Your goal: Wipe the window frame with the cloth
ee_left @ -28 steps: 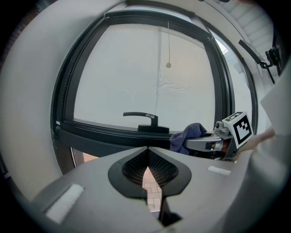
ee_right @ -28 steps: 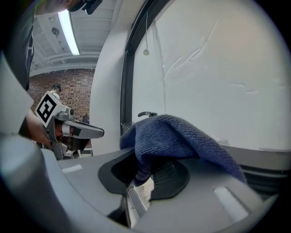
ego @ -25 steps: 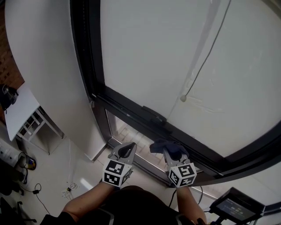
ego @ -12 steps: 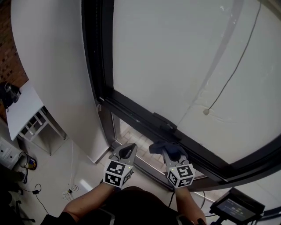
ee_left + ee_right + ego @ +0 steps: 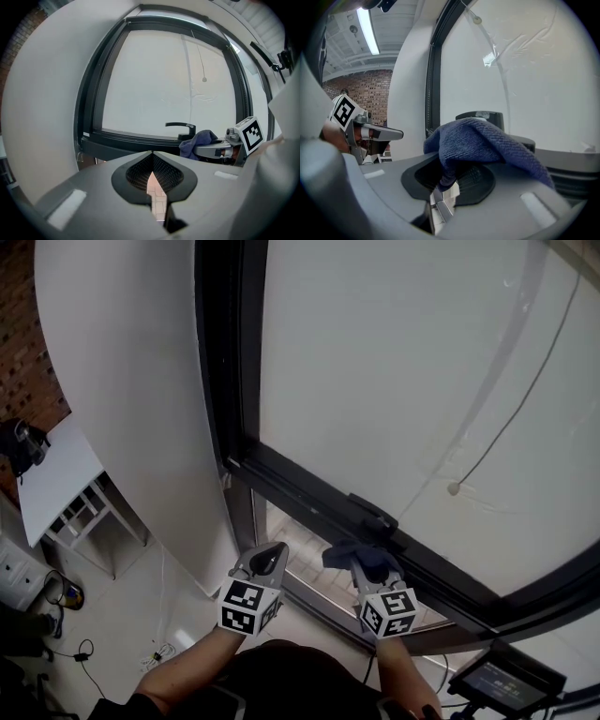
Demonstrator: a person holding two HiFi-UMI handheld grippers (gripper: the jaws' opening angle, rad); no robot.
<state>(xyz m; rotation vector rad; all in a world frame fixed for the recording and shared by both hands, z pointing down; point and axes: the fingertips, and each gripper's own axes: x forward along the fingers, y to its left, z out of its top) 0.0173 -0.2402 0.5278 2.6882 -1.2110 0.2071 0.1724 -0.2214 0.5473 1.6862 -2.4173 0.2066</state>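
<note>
Right gripper (image 5: pixel 367 563) reaches forward, jaws clamped on a blue cloth (image 5: pixel 354 553) near the window frame (image 5: pixel 309 491). Left gripper (image 5: pixel 267 561), jaws together, hovers beside it.

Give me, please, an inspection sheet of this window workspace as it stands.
Surface: dark window frame, a handle on its lower rail; pale pane above.
Job's things: blue cloth, bunched close by the handle; whether it touches the rail cannot be told.
Clutter: nothing seen on the frame.
Grippers: right gripper shut on the cloth; left gripper shut, empty, beside it.
Cables: pull cord hanging across the pane; loose cables on the floor.
Surroundings: white wall, brick wall, white table, screen device.
</note>
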